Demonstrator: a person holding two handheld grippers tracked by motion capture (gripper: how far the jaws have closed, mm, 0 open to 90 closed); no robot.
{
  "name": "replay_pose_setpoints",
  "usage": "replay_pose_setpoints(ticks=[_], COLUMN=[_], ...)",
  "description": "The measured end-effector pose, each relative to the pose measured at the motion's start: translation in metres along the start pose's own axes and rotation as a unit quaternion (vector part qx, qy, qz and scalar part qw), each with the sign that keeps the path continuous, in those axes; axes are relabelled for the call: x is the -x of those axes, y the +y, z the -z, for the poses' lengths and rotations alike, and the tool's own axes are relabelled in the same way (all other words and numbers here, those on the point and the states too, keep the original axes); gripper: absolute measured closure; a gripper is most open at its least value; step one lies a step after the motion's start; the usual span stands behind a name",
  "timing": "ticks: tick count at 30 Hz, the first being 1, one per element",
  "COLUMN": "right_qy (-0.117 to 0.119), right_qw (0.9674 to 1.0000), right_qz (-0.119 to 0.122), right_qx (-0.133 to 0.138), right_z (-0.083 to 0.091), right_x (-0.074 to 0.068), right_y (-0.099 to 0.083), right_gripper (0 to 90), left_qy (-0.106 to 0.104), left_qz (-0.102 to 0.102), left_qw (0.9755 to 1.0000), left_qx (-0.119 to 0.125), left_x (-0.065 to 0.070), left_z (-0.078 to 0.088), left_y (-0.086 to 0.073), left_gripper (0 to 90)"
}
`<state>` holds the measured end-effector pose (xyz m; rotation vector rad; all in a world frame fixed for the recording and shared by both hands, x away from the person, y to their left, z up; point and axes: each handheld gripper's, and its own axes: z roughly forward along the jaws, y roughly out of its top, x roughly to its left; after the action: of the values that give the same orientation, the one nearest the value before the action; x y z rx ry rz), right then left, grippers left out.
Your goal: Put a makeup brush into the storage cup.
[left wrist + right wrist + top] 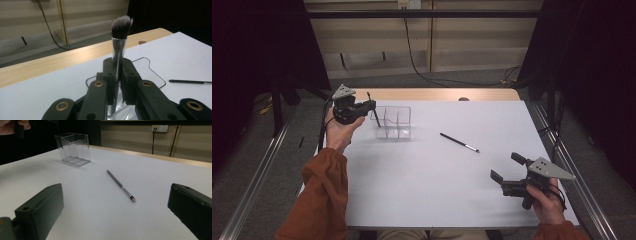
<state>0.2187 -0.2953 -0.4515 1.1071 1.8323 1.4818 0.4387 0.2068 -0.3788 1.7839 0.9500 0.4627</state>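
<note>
We see a white table with a clear plastic organizer standing toward its far left; we place everything else relative to that organizer.

A person's left hand holds the left gripper just above the organizer's left end. Its jaws are clamped on the silver ferrule of a makeup brush, bristles up, with the handle reaching down into a compartment. We cannot tell whether the handle tip touches the bottom.

Well to the right of the organizer and nearer the person, the right gripper hovers low over the table with its jaws spread wide and nothing between them.

Between the organizer and that gripper lies a thin black brush, flat on the table, tip pointing away from the organizer.

Our judgement of the risks: the organizer looks light, so a tilted brush pressing a wall could tip or slide it. Letting go too high could make the brush bounce out. The thin brush lies flat and may roll away from closing jaws.
</note>
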Motion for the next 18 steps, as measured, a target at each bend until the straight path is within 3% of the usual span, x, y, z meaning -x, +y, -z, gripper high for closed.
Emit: replay_pose_setpoints(ticks=[5, 8, 15, 18], right_qy=[0.0, 0.0, -0.001, -0.001], right_qw=[1.0, 1.0, 1.0, 1.0], right_qz=[-0.002, -0.004, -0.004, -0.002], right_qx=[0.003, 0.004, 0.003, 0.003], right_z=[0.0009, 0.0012, 0.0011, 0.0008], right_x=[0.0003, 0.0004, 0.0, 0.0002], right_y=[0.0002, 0.0001, 0.0004, 0.0003], right_gripper=[0.0, 0.0, 0.0, 0.0], left_qy=[0.011, 0.013, 0.027, 0.03], left_qz=[0.009, 0.019, 0.02, 0.021], left_qw=[0.9999, 0.9997, 0.9994, 0.9993], left_qx=[0.002, 0.0, 0.009, 0.011], left_x=[-0.0026, -0.0032, -0.0031, -0.0044], left_z=[-0.0015, -0.0018, 0.0025, 0.007], left_y=[-0.0026, -0.0048, -0.0031, -0.0028], left_gripper=[63.3, 41.5, 17.7, 14.5])
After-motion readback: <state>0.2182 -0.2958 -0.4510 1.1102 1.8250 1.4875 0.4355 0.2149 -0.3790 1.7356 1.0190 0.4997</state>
